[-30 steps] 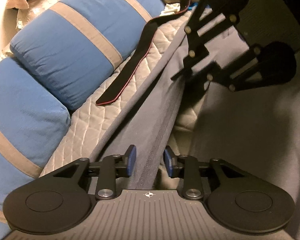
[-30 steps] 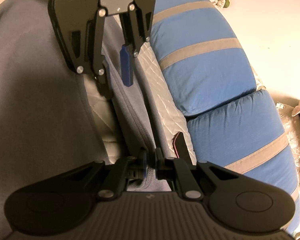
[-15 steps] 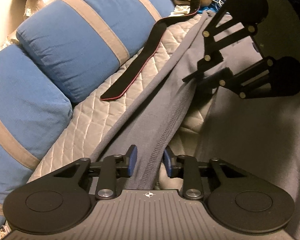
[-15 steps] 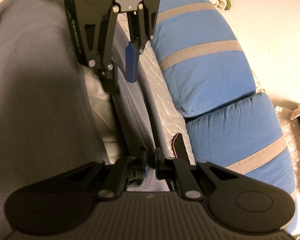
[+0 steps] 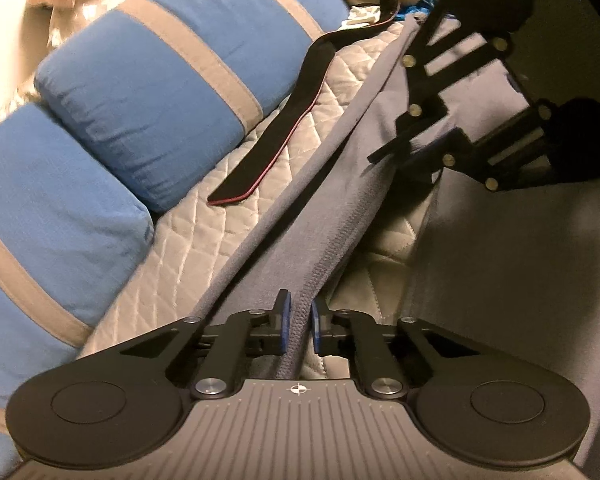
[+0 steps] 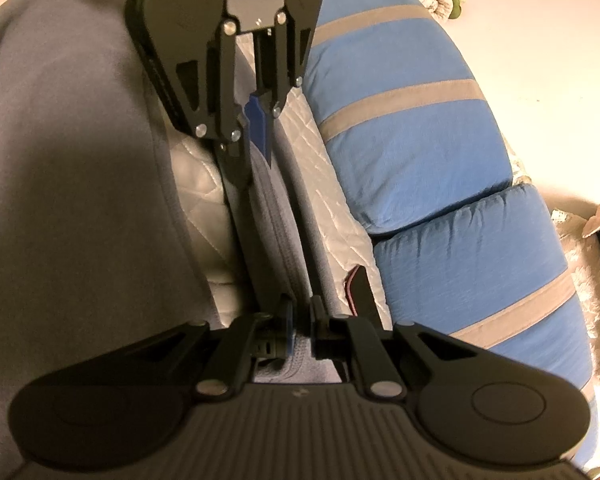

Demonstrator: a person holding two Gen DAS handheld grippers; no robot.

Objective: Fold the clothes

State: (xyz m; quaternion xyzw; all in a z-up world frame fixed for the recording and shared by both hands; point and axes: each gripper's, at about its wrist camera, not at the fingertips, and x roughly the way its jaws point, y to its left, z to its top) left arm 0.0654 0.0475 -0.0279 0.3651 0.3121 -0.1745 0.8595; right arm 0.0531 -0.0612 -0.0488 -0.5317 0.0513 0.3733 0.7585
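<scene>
I note grey garment (image 5: pixel 340 216), blue pillows (image 5: pixel 172 92) with grey stripes at ten o'clock, white diamond-quilted cover (image 5: pixel 204 248), black red-edged strap (image 5: pixel 284 136), blue pads (image 5: pixel 285 322).

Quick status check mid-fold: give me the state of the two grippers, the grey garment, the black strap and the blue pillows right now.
Left gripper: jaws have just been closing, shut on the hem.
Right gripper: shut on the same hem.
Grey fleece garment: hem edge stretched taut between both grippers.
Black red-edged strap: lying flat, loose on the quilt.
Blue pillows with grey stripes: lying side by side, untouched.

Soft grey knit garment (image 5: pixel 332 216), quilted satiny cover (image 5: pixel 204 240), matt blue cloth pillows (image 5: pixel 148 92).
</scene>
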